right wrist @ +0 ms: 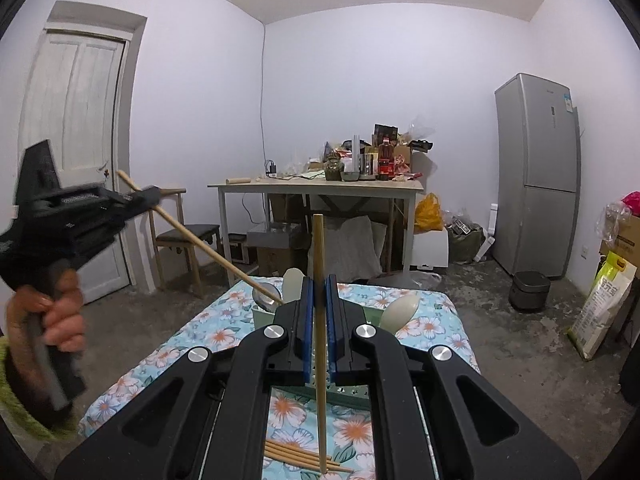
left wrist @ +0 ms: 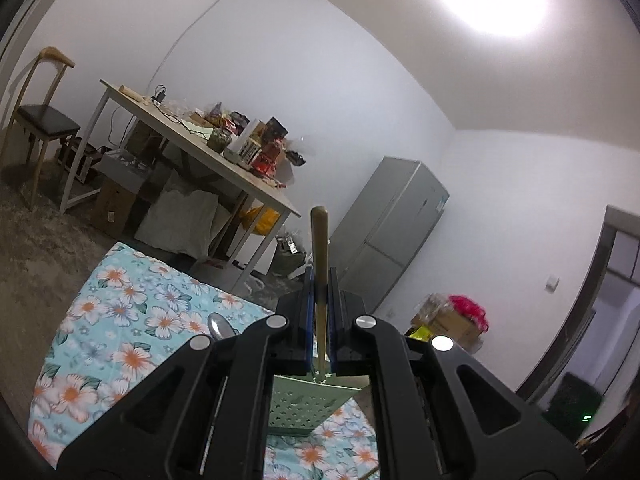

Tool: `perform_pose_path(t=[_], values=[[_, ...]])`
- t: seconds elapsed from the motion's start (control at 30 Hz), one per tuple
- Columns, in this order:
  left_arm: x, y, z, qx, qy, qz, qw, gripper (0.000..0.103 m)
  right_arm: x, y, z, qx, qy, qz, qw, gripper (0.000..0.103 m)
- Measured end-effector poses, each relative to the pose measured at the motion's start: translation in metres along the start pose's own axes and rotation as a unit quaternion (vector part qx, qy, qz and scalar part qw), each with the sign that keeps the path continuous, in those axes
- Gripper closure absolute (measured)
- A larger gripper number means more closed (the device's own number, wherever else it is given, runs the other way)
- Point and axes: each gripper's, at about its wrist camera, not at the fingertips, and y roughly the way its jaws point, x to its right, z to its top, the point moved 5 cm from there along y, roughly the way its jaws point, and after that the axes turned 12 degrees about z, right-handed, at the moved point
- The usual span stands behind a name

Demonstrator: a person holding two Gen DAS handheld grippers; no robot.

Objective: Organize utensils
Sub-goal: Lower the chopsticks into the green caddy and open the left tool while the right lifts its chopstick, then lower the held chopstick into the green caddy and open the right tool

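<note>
Wooden chopstick (right wrist: 319, 280) is clamped upright in the right tool (right wrist: 319, 320); the left tool (left wrist: 320, 312) grips a wooden-handled spoon (left wrist: 320, 256) above the green holder (left wrist: 308, 404). Next, I judge, each should be lowered carefully into the holder

Green perforated holder (right wrist: 264, 318) sits mid-frame on the floral cloth (right wrist: 168, 354), directly behind the right gripper (right wrist: 319, 296). Its opening is crowded: metal spoon (right wrist: 266, 294) leaning in from upper left, white spoon (right wrist: 293, 285) beside it, another white spoon (right wrist: 402, 308) at the right edge. Left gripper (right wrist: 150, 196) and its wooden-handled utensil (right wrist: 200, 240) cross the left approach diagonally. Loose chopsticks (right wrist: 296, 456) lie on the cloth at bottom center. Cloth is bare at lower left and at right of the holder.
</note>
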Motion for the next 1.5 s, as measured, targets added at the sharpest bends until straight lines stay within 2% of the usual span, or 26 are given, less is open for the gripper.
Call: perform_pose_path(t=[0.37, 0.6, 0.7, 0.77, 0.9, 1.0, 1.17, 1.33, 1.5], values=[[0.020, 0.061, -0.015, -0.026, 0.064, 0.041, 0.9968, 0.099, 0.013, 0.007, 0.000, 0.006, 0.010, 0.014, 1.000, 0.097], [0.030, 0.096, -0.034, -0.062, 0.092, 0.057, 0.9922, 0.098, 0.021, 0.009, -0.001, 0.006, 0.012, 0.018, 1.000, 0.097], [0.030, 0.107, -0.040, -0.085, 0.080, 0.058, 0.9914, 0.082, 0.021, 0.009, 0.000, 0.006, 0.010, 0.018, 1.000, 0.097], [0.032, 0.109, -0.042, -0.085, 0.076, 0.056, 0.9919, 0.071, 0.022, 0.009, 0.000, 0.006, 0.011, 0.017, 1.000, 0.097], [0.035, 0.102, -0.043, -0.076, 0.085, 0.058, 0.9918, 0.059, 0.022, 0.009, 0.002, 0.007, 0.014, 0.018, 1.000, 0.097], [0.030, 0.091, -0.040, -0.070, 0.074, 0.062, 0.9928, 0.049, 0.024, 0.010, 0.006, 0.008, 0.018, 0.024, 1.000, 0.097], [0.016, 0.063, -0.038, -0.057, 0.064, 0.066, 0.9942, 0.028, 0.026, 0.016, 0.022, 0.023, 0.033, 0.055, 0.998, 0.097], [-0.013, 0.035, -0.057, -0.075, 0.061, 0.083, 0.9918, 0.020, 0.022, 0.026, 0.049, 0.049, 0.029, 0.083, 0.995, 0.097], [-0.045, 0.011, -0.088, -0.099, 0.062, 0.113, 0.9867, 0.017, 0.009, 0.041, 0.080, 0.069, -0.004, 0.092, 0.993, 0.097]])
